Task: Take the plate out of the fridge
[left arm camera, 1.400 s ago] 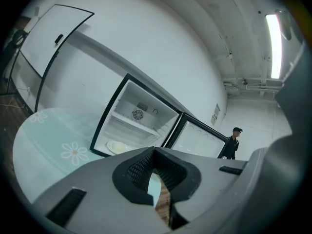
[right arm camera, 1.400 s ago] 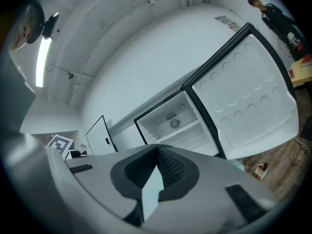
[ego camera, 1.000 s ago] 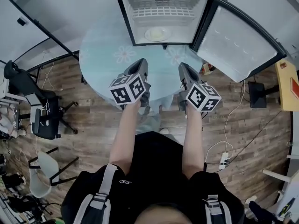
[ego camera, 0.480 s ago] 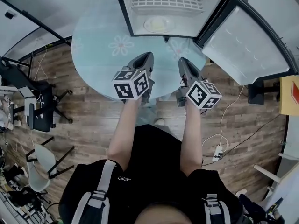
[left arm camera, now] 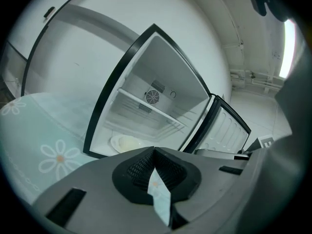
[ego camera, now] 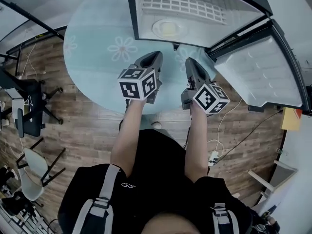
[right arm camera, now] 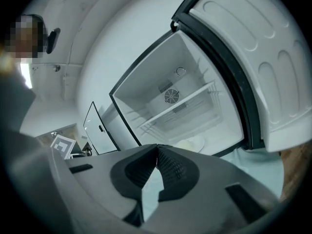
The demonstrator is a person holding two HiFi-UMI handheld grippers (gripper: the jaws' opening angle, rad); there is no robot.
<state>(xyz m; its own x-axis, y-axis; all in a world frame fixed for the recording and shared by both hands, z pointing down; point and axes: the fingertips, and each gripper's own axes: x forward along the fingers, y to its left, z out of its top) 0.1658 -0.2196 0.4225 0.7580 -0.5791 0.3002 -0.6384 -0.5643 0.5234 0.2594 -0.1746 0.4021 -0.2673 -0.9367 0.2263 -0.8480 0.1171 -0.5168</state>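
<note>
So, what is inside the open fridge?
One pale plate lies on the fridge floor, under a wire shelf that looks bare. A fan grille sits on the back wall. Whether the plate carries anything cannot be told.

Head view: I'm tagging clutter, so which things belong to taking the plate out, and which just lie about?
Job: pale round plate, small white open-doored fridge, shut left gripper, shut right gripper.
Lying about: black office chair, white chair, white power strip.
</note>
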